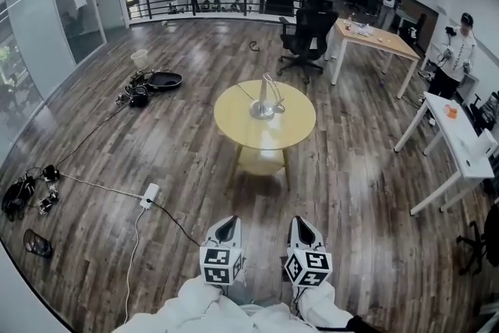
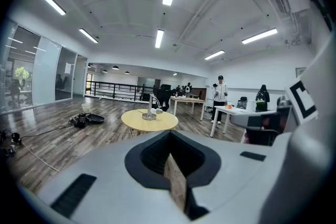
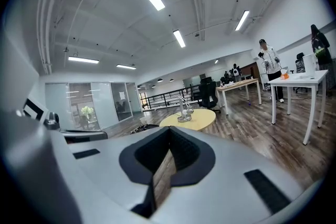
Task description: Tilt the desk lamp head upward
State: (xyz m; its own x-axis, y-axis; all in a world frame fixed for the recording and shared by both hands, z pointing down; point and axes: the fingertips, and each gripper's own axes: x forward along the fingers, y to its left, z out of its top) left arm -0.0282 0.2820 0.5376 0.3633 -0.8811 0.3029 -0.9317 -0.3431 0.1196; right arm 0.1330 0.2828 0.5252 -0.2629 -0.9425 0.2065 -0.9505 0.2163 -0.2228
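Note:
A silver desk lamp (image 1: 266,99) stands on a round yellow table (image 1: 234,123) in the middle of the room, its thin arm bent over and its head low beside the base. The lamp (image 2: 150,110) and the lamp (image 3: 184,110) show small and far off in both gripper views. My left gripper (image 1: 227,224) and right gripper (image 1: 301,224) are held side by side close to my body, well short of the table, jaws shut with nothing between them.
A white power strip (image 1: 149,195) and cables trail over the wood floor at left. A black office chair (image 1: 306,35) stands behind the round table. White desks (image 1: 460,154) line the right side, a person (image 1: 454,54) beside them.

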